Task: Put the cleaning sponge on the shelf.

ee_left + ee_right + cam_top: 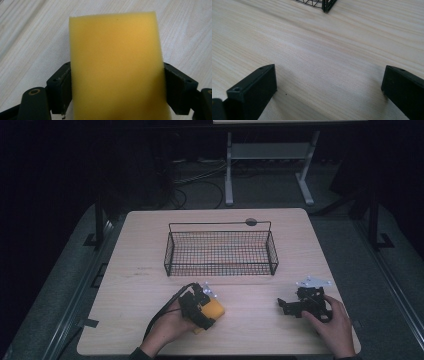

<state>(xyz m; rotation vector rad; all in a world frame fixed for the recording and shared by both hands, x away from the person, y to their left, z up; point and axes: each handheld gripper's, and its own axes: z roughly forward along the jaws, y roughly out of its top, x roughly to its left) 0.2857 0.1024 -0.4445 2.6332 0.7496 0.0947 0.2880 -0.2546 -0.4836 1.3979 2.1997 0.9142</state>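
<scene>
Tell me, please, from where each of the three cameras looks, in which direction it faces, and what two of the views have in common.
High view: sits above the person's side, facing forward and down on the wooden table and wire basket; both hands show, with the left gripper and right gripper.
Left gripper view: rides on the left gripper, looking along its jaws, which press the sides of the yellow sponge.
Right gripper view: rides on the right gripper, looking over bare table between spread jaws toward a basket corner.
Shared: the high and left gripper views both show the sponge.
</scene>
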